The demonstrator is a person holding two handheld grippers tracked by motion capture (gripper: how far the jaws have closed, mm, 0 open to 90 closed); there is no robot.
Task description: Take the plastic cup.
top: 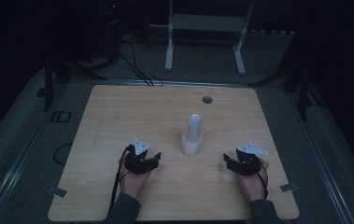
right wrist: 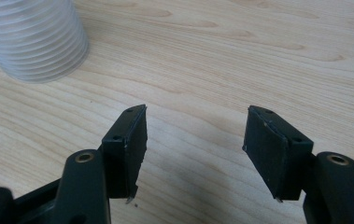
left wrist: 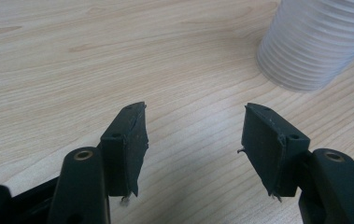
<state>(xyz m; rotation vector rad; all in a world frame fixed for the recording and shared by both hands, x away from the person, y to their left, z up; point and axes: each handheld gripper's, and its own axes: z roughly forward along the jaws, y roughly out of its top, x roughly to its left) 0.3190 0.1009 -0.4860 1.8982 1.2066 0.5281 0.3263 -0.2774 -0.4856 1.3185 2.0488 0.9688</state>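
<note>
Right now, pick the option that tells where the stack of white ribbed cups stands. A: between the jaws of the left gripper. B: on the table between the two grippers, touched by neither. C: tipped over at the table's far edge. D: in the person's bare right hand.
B: the stack of cups stands upright on the table, apart from the left gripper and the right gripper, whose jaws gape with nothing between them.

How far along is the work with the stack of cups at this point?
Nothing looks done: the stack of cups stands upright and whole mid-table. Nothing is in hand: the left gripper and right gripper rest either side, jaws apart and empty. Reaching for and gripping the stack probably remains.
</note>
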